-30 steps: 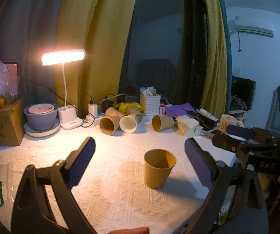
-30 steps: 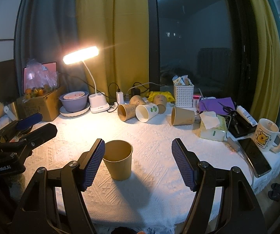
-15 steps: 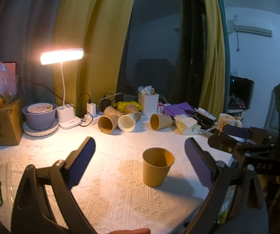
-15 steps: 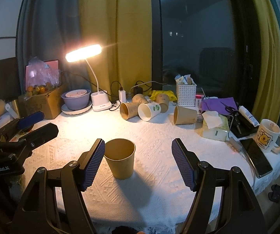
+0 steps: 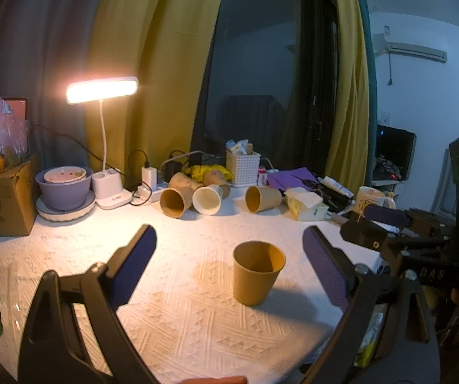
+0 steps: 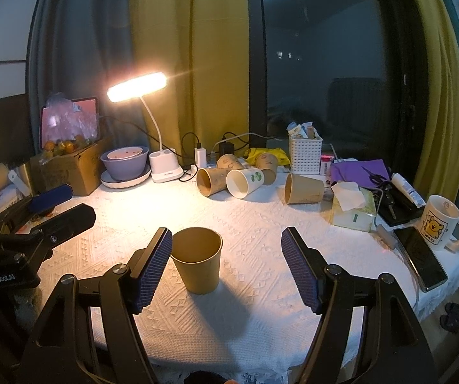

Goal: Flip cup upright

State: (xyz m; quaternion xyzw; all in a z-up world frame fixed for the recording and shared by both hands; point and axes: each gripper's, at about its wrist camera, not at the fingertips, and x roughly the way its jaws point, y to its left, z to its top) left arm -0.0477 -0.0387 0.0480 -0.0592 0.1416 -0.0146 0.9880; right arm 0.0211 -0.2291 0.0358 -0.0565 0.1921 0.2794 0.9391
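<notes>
While cup (image 6: 197, 259) stands upright, right gripper (image 6: 226, 265) and left gripper (image 5: 229, 265) level, spread wide, empty

The brown paper cup (image 5: 257, 272) (image 6: 197, 258) is standing upright, mouth open to the top and empty inside. It's sitting on the white textured cloth of the counter (image 5: 181, 313) (image 6: 261, 224), near the front edge.

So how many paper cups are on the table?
6. One brown cup stands upright up front between the right gripper fingers. Five lie tipped over at the back: brown, white, two behind, and brown alone. More may be hidden.
</notes>
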